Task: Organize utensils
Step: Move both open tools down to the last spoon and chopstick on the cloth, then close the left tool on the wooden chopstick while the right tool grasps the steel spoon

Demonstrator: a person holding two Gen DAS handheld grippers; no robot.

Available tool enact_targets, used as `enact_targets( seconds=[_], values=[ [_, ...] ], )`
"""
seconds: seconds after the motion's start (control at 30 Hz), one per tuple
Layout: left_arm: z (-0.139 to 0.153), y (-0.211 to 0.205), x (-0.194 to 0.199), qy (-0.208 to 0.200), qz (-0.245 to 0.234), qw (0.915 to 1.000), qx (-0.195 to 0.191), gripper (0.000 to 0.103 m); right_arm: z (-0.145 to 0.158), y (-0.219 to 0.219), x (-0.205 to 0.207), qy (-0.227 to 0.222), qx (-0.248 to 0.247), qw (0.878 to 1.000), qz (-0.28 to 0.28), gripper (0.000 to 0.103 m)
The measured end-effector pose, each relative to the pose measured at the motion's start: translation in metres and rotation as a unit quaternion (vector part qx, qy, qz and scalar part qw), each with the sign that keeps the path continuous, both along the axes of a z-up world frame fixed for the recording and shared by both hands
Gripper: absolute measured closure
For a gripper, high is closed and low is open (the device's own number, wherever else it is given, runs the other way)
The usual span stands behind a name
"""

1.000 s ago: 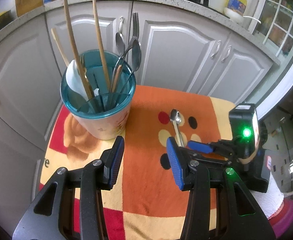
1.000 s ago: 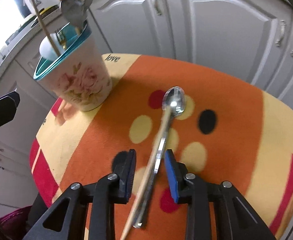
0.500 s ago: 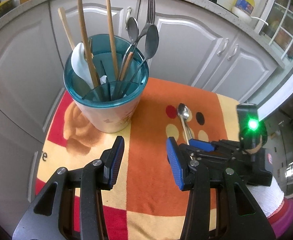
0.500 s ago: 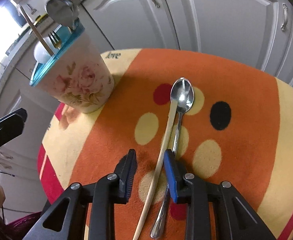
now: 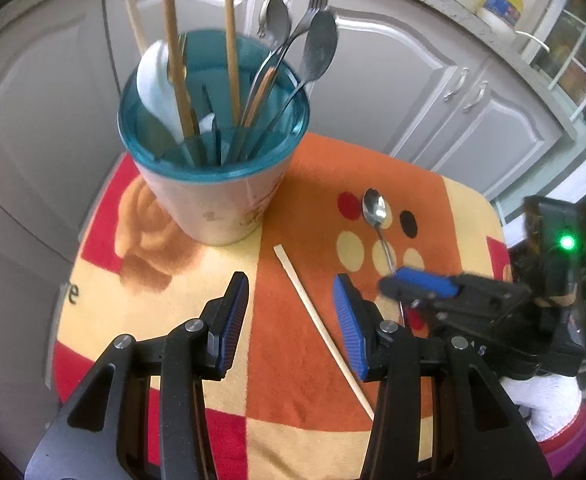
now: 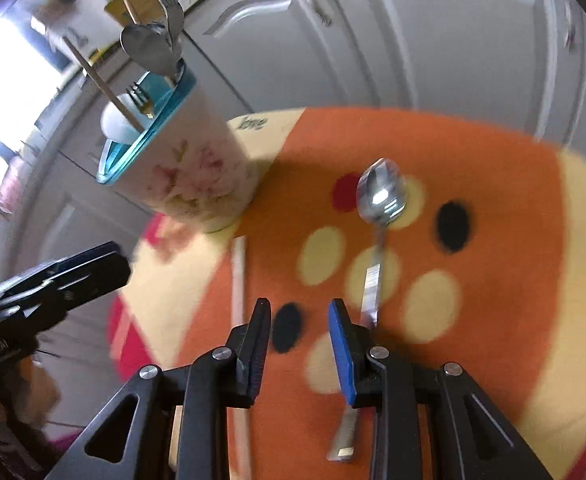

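Chopstick (image 5: 320, 326) between open left gripper (image 5: 291, 322) jaws; spoon (image 6: 377, 216) right of right gripper (image 6: 299, 344).

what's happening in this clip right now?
A person with a gripper in each hand is tidying utensils on a patterned cloth. A cup already holds spoons, a fork and chopsticks. One chopstick and one spoon lie loose. The left gripper is open over the chopstick; the right gripper is open, empty, beside the spoon's handle.
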State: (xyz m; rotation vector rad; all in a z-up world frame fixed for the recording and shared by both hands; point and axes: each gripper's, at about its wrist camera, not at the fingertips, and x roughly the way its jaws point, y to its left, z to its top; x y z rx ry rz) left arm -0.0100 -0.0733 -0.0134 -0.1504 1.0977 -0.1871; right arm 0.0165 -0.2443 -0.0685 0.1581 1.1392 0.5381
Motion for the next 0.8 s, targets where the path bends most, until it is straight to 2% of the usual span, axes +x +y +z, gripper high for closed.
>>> enact_targets(
  seconds=[0.1,0.23,0.37,0.53,0.8],
  values=[
    [-0.011,-0.003,-0.002,0.014,0.0,0.9999,-0.003,0.06,-0.006,0.001,0.004,-0.006,-0.055,0.998,0.0,0.075],
    [-0.026,-0.006,-0.005,0.03,0.006,0.9995,-0.009,0.06,-0.018,0.004,0.005,-0.023,-0.087,0.996,0.006,0.075],
    [-0.04,-0.005,0.002,0.04,0.024,0.9988,-0.017,0.06,-0.018,0.011,0.004,-0.053,-0.13,0.99,0.016,0.093],
    [-0.052,-0.007,0.013,0.05,0.037,0.9979,-0.019,0.06,-0.017,-0.002,-0.001,-0.037,-0.11,0.993,0.025,0.098],
    [-0.074,-0.016,0.02,0.063,0.041,0.9972,-0.002,0.06,-0.017,-0.023,-0.041,-0.002,-0.073,0.997,0.024,0.099]
  ],
)
